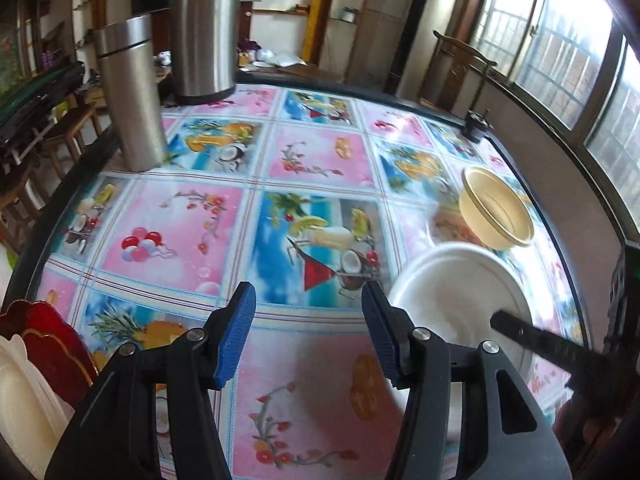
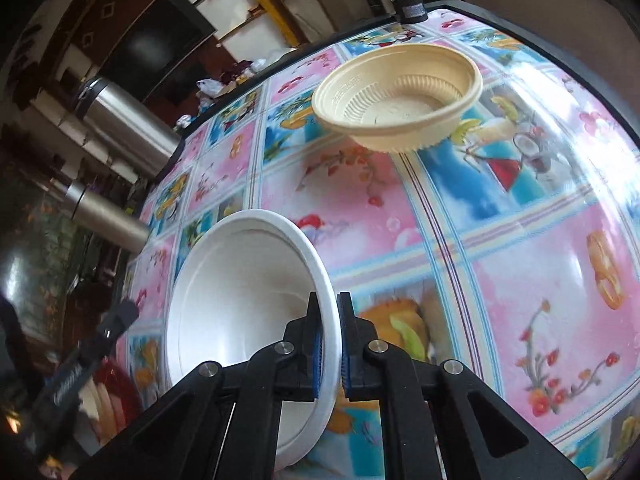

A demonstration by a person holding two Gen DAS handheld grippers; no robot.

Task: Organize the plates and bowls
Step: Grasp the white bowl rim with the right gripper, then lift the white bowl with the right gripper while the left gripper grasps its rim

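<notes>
My right gripper (image 2: 329,310) is shut on the rim of a white bowl (image 2: 240,300), which it holds tilted over the table. The same white bowl (image 1: 460,292) shows at the right of the left wrist view, with a black finger of the right gripper (image 1: 520,334) on its near rim. Beyond it a beige ribbed bowl (image 2: 400,96) (image 1: 496,208) stands upright on the table. My left gripper (image 1: 308,320) is open over the tablecloth, left of the white bowl, holding nothing. A red plate (image 1: 44,332) and a cream plate (image 1: 20,400) stand at the lower left.
The table (image 1: 180,232) has a bright fruit-print cloth and a dark rim. Two steel flasks (image 1: 132,96) (image 1: 204,28) stand at its far left. A small black object (image 1: 476,124) sits at the far right edge. A wooden chair and windows lie beyond.
</notes>
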